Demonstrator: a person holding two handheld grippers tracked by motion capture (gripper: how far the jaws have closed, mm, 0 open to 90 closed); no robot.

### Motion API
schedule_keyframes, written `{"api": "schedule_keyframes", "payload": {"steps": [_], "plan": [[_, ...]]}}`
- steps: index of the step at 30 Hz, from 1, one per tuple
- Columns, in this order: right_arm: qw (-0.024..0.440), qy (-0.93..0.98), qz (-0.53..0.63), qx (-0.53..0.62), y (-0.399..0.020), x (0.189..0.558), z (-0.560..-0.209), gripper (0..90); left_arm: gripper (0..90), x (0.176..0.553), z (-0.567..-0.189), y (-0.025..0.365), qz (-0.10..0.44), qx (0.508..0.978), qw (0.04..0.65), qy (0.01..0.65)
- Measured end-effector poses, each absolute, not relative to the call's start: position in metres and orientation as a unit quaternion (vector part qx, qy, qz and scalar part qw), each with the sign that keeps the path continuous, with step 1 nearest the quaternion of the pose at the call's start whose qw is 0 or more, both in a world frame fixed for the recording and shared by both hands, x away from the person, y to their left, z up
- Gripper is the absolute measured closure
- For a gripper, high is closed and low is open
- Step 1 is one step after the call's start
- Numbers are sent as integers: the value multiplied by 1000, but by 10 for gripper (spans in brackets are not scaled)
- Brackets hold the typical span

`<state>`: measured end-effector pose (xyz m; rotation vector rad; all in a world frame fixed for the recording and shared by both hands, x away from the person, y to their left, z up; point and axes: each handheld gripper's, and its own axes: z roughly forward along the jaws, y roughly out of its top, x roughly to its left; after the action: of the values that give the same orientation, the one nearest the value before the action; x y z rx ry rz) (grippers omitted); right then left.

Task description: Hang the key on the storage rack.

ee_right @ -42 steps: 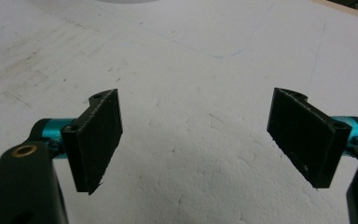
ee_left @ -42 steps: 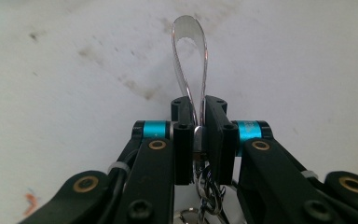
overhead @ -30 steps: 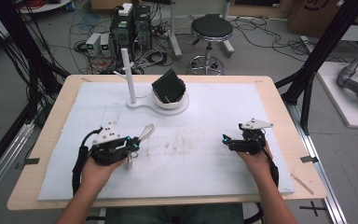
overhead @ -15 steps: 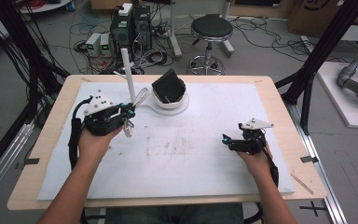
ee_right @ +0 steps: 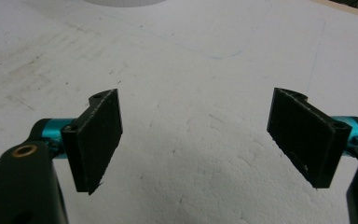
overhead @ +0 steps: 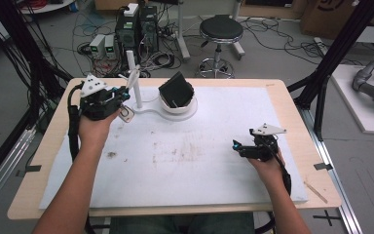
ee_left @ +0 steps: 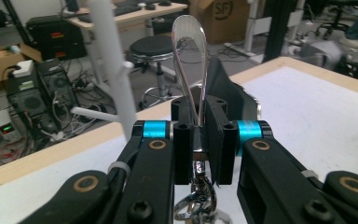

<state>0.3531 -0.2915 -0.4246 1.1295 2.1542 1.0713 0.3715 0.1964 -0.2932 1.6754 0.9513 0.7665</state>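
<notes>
My left gripper [overhead: 122, 94] [ee_left: 199, 119] is shut on a shiny metal loop [ee_left: 189, 44] that stands up between the jaws. Small key rings [ee_left: 196, 205] [overhead: 126, 113] hang below it. It is held in the air just left of a white post with pegs [overhead: 137, 80] [ee_left: 114, 65]. The post rises from a white base [overhead: 182, 111] that carries a tilted black block [overhead: 176, 89] [ee_left: 230, 91]. My right gripper [overhead: 236, 145] [ee_right: 200, 140] is open, low over the white sheet [overhead: 195, 165] [ee_right: 191, 56] at the right, with nothing between its jaws.
The white sheet covers most of the wooden table [overhead: 292, 97] and has brown smudges [overhead: 185, 151] in its middle. Beyond the far edge stand a stool [overhead: 220, 29], computer cases [overhead: 136, 24] and loose cables. Black frame legs [overhead: 331, 63] flank the table.
My left gripper has risen from the sheet with the metal loop and rings and moved away from me, up to the white post. The right gripper has stayed put.
</notes>
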Motion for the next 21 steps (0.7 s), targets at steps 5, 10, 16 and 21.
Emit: {"api": "schedule_keyframes", "payload": {"steps": [5, 10, 16, 21], "plan": [[240, 788, 389, 412, -292, 353, -425, 182, 816, 383, -289, 201, 334, 691, 494, 407], [240, 788, 389, 413, -292, 353, -425, 182, 816, 393, -292, 205, 336, 685, 487, 426], [240, 788, 388, 413, -292, 353, -425, 182, 815, 402, -298, 207, 334, 688, 474, 437], [239, 788, 388, 414, -292, 353, -425, 182, 815, 408, -303, 204, 329, 696, 464, 438]]}}
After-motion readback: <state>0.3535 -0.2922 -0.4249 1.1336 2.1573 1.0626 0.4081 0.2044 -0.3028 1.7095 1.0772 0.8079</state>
